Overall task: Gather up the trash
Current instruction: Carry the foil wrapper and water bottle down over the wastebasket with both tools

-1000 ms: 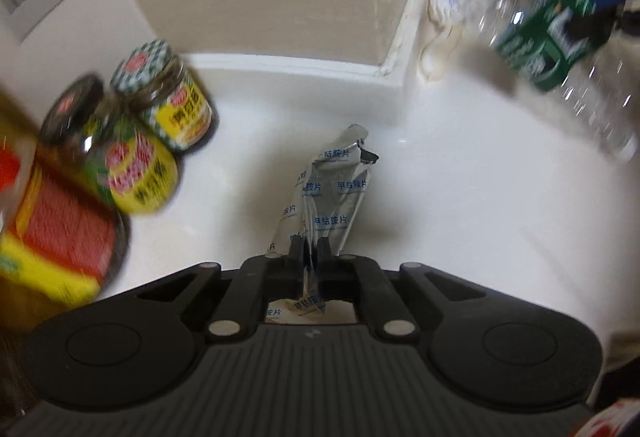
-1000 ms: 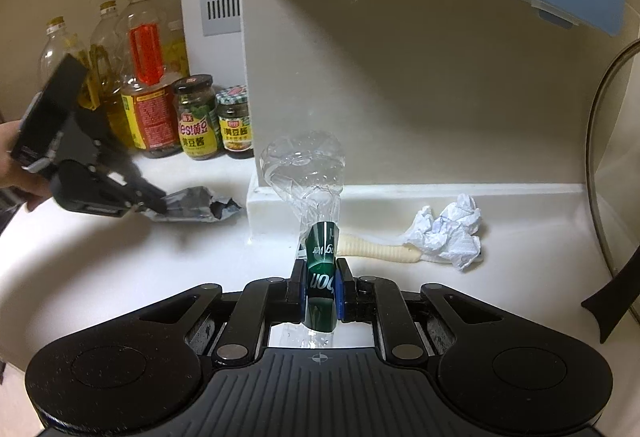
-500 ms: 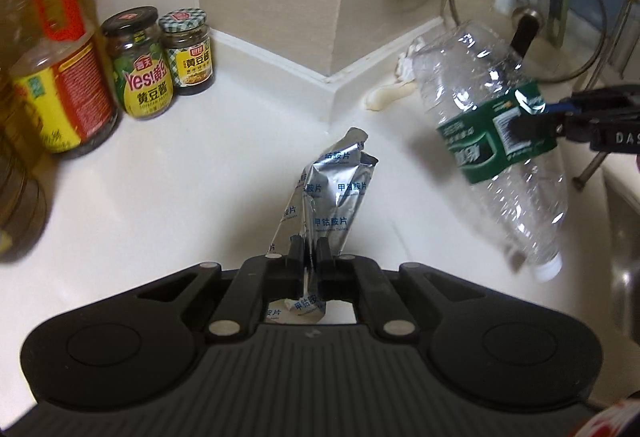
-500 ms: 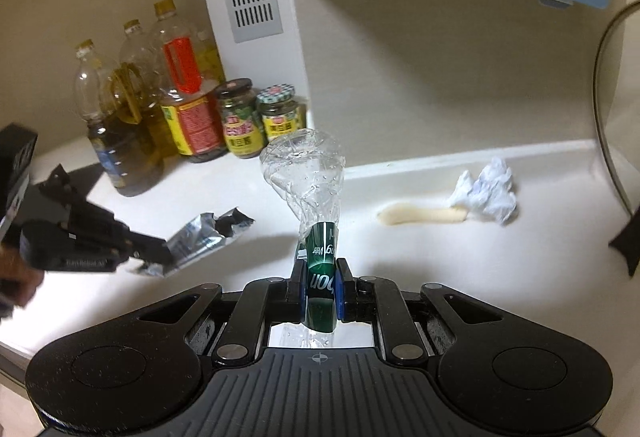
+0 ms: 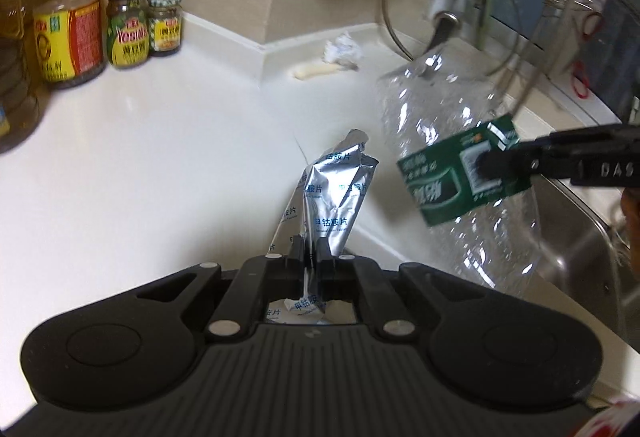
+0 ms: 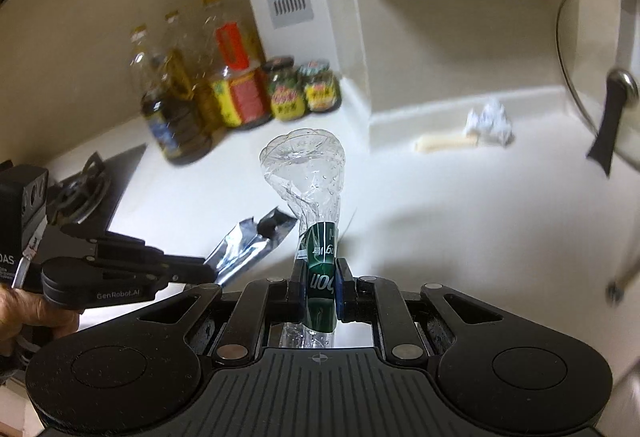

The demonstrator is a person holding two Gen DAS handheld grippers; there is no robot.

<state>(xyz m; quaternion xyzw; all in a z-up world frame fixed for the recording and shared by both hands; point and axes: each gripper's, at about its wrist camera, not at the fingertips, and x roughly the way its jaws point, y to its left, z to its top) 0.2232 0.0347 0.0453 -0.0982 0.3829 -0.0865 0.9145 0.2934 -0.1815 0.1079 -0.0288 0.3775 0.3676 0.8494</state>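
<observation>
The silver foil packet (image 5: 334,193) clamped in the left tongs (image 5: 309,251) carries blue Chinese print, repeated, reading "甲钴胺片". On the green label (image 6: 320,269) of the plastic bottle (image 6: 306,173) held in the right tongs (image 6: 320,277), only the upside-down letters "uoq" can be made out. The side of the left tongs reads "GenRobot.AI", with "DAS" on the block behind it; the right tongs also show "DAS". Far to the left of the left tongs, a jar (image 5: 128,27) has "Yes!" on its yellow label.

Left gripper (image 5: 308,251) clamped tight, right gripper (image 6: 319,277) likewise — both aloft
</observation>
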